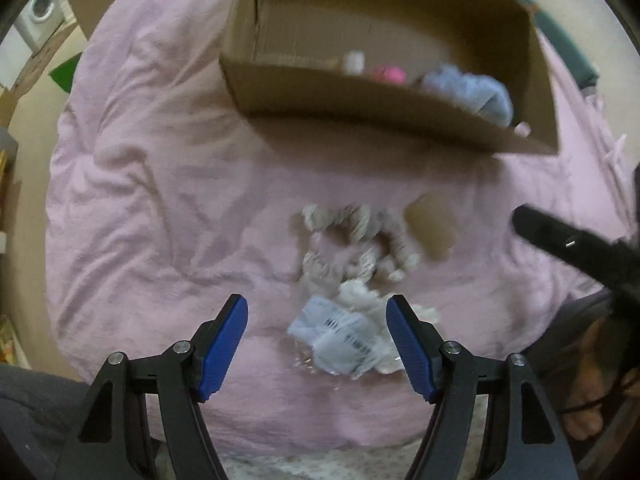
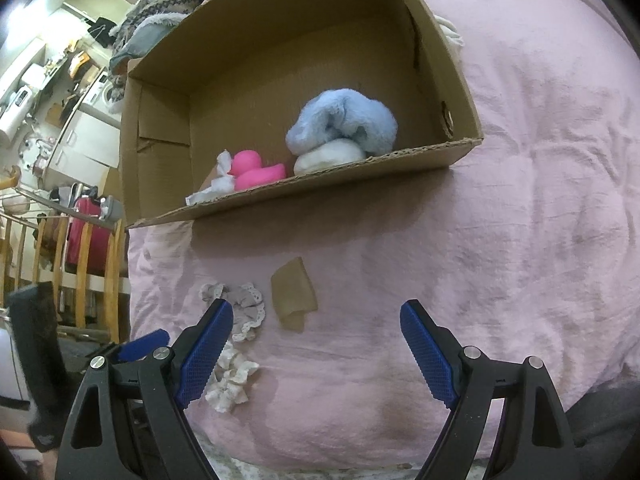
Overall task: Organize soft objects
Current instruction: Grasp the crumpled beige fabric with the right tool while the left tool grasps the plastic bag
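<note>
On the pink bedsheet [image 2: 500,200] the left gripper [image 1: 317,334] hung with its blue fingers [image 1: 224,344] spread apart and empty, just above a white scrunchie with a paper label [image 1: 344,332]. Just beyond it lay a grey lace-edged scrunchie [image 1: 356,240], with a tan folded cloth [image 1: 432,226] to its right. The right gripper [image 2: 316,346] stood wide open over bare sheet, holding nothing. Farther off, the cardboard box [image 2: 280,196] held a pink rubber duck [image 2: 254,170], a blue fluffy scrunchie [image 2: 344,122] and a white pad [image 2: 328,156]
</note>
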Available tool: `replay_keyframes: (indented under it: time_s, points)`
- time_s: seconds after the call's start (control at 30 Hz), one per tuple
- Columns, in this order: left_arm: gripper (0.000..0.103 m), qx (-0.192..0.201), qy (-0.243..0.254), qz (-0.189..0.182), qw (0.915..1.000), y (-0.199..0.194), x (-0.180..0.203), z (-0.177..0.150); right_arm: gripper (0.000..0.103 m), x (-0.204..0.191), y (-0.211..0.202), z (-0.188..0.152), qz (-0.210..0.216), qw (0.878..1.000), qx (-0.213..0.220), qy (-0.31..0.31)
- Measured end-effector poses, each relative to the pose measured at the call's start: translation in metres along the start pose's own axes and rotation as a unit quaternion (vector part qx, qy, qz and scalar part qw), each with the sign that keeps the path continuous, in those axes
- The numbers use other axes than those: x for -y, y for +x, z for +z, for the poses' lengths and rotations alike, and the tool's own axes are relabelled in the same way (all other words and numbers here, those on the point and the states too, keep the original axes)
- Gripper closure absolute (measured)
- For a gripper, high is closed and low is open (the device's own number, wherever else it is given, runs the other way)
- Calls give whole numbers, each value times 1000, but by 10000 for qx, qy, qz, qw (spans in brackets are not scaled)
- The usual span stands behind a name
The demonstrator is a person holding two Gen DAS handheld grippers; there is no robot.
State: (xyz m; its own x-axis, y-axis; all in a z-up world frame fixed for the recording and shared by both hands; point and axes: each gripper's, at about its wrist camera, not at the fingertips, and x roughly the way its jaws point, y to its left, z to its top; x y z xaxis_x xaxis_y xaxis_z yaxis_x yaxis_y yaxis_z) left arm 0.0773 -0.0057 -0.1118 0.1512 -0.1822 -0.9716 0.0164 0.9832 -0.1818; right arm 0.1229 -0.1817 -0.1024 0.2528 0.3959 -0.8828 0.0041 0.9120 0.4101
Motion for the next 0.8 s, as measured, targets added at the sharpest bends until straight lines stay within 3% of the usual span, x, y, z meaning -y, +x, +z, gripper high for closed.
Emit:
replay_keyframes:
  time_s: [0.1,0.17,0.2,0.27,0.4,0.57,0.67,0.8]
  points:
    - [49,-237,-162,-182,9994,8,-6,-3,12,-1,2,1,-2,10000,-34,-24]
    - [68,-334,-194,-336,9987,9,-8,-5,12,-2,3,1,1,10000,-43,-40]
    - [72,-344,-187,-343,9986,9,-8,-6,12,-2,3,1,1,10000,-47,-44]
    - [100,-302,-97,-268,9991,5,-6,-7,12,-2,3,1,6,10000,-53,-40]
    - [100,86,-119,-579,9982,-20,-15,-3,12,-2,3,2,10,10000,-66,-52]
    - [101,742,-219,-617,9951,-53,-24,4,12,0,5,0,200,9996,-195,-8]
    - [101,1097,-410,-394,9923,-67,-36,7,12,-8,11,-4,483,9978,-440,-126]
    - [101,1219,-549,-110,9910,-73,-45,11,12,-27,27,-14,884,9908,-930,-437]
